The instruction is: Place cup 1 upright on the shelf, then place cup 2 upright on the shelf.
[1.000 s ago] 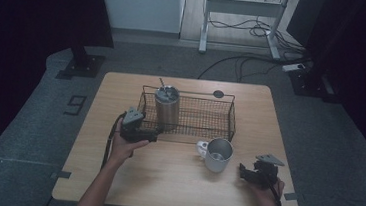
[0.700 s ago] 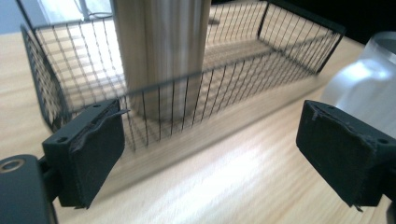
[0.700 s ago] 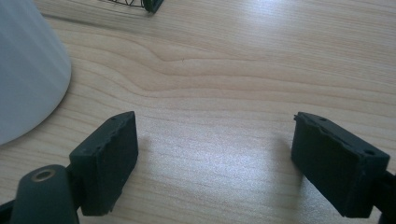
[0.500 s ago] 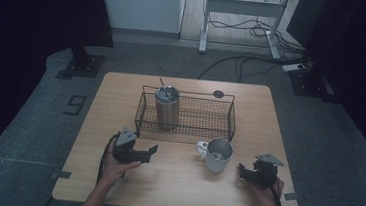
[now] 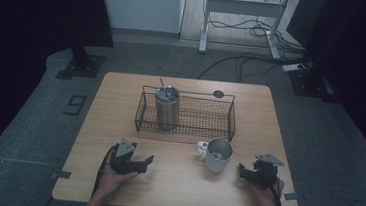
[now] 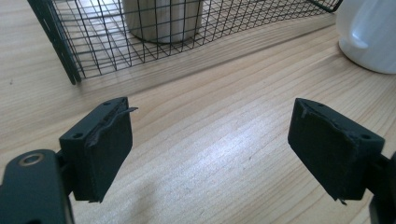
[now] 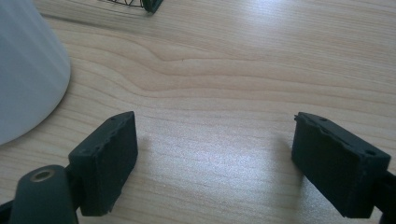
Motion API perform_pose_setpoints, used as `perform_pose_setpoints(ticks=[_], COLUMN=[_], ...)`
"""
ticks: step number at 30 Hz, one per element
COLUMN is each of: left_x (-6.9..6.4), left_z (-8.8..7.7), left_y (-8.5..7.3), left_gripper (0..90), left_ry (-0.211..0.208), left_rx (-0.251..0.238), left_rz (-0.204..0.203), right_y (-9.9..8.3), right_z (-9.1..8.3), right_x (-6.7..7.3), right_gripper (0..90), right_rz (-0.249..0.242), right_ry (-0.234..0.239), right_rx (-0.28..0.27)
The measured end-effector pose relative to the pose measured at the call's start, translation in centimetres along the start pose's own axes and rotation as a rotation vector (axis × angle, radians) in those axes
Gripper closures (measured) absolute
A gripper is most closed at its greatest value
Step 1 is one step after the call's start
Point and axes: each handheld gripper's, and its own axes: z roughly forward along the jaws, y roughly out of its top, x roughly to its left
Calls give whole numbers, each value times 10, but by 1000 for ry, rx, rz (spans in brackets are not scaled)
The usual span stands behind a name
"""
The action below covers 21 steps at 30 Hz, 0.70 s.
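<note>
From the high view, the mug stands upright on the counter, just in front of the wire basket, its handle turned to 9 o'clock. It sits between your hands. Your right gripper is the nearer one, with the mug at about 10 o'clock from its fingers. From your left gripper the mug lies at 2 o'clock, well apart. The steel tumbler stands in the basket's left end.

In the left gripper view, your left gripper has its fingers spread. They have just been closing, and there is nothing between them but bare wood. The mug is off at 1 o'clock, and the basket and tumbler are at 11.

In the right gripper view, your right gripper also has its fingers apart over bare wood. The mug is near at 10 o'clock, outside the left finger. You would have to swing that way to take it.
</note>
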Motion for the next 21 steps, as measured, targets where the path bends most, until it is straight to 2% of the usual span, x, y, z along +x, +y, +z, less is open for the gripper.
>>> perform_pose_setpoints(ticks=[9, 14, 21], left_x=[0, 0, -4], left_z=[-5, -3, 1], left_y=[0, 3, 2], left_gripper=[142, 143, 142], left_ry=[8, 0, -1], left_rx=[-17, -16, 8], left_rz=[-1, -1, 5], right_y=[0, -4, 1], right_z=[0, -8, -31], right_x=[0, 2, -1], right_gripper=[141, 141, 141], right_rz=[-6, -22, 22], right_ry=[14, 17, 82], right_rx=[-2, -56, -149])
